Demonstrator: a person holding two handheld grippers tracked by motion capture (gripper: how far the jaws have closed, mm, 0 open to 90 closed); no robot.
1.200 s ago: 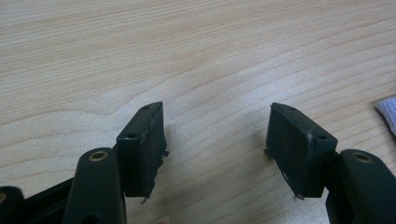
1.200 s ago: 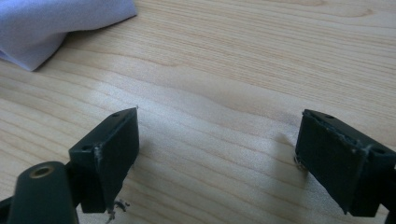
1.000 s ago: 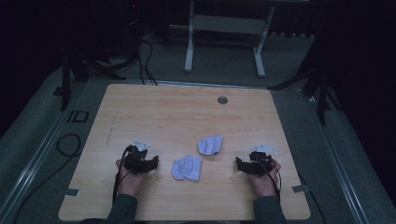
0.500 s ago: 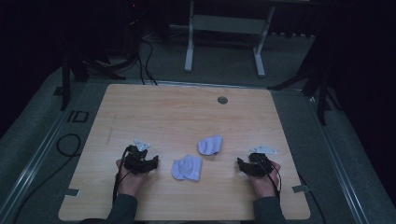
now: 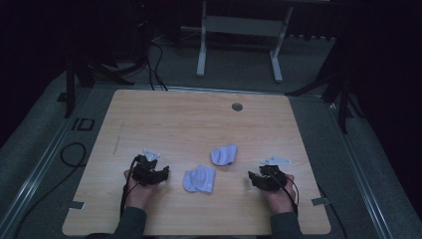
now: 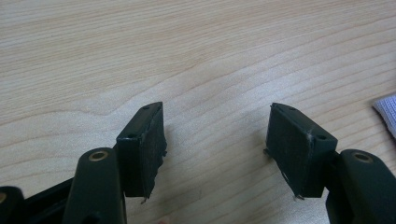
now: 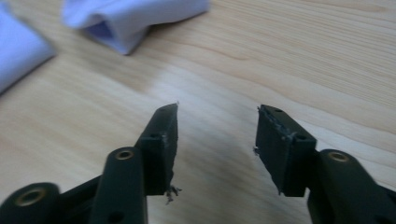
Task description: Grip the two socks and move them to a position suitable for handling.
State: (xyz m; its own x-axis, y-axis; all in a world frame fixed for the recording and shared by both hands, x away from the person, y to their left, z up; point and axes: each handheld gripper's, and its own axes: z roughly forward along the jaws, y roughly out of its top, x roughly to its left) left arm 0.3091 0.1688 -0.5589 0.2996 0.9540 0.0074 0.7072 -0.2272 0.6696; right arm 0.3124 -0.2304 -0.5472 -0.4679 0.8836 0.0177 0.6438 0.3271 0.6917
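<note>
On table (image 5: 199, 119), unlabelled cloths (image 5: 199, 179).

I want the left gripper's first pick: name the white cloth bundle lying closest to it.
The nearer cloth bundle, low on the table just right of the left gripper. The other bundle lies farther up the table and more to the right.

Pale lilac cloths (image 5: 200, 179) (image 5: 224, 155); light woodgrain table (image 5: 199, 119); black grippers (image 5: 158, 175) (image 5: 255, 180).
</note>
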